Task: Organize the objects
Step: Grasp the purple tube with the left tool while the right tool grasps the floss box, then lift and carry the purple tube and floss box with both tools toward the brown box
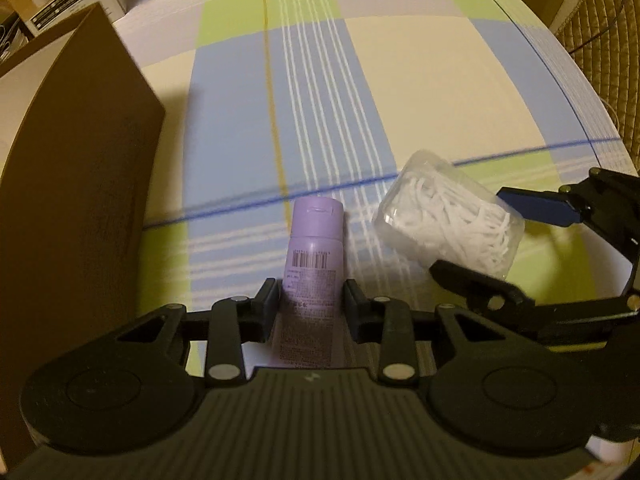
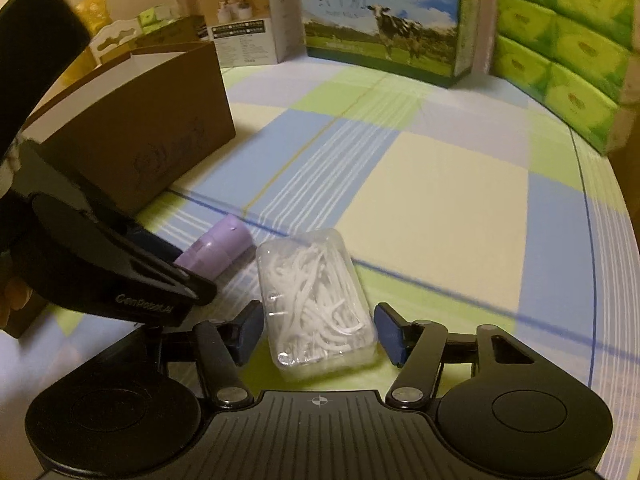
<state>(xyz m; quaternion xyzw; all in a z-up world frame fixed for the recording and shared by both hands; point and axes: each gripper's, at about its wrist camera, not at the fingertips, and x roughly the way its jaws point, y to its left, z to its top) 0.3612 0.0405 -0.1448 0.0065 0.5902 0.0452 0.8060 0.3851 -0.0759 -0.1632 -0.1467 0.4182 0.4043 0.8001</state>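
Here the left gripper (image 1: 311, 294) is clamped on a purple tube (image 1: 314, 256) lying on the checked tabletop (image 1: 420, 92); the right gripper (image 2: 316, 330) brackets a clear floss-pick box (image 2: 316, 304), pads apart. With the 2 grippers crowded, a lift could knock the neighbour

A home room: checked bedsheet (image 2: 440, 184), milk carton (image 2: 384, 20), stacked tissue packs (image 2: 568, 48).

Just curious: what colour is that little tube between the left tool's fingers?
Pale purple tube, with a barcode; clearest in the left wrist view.
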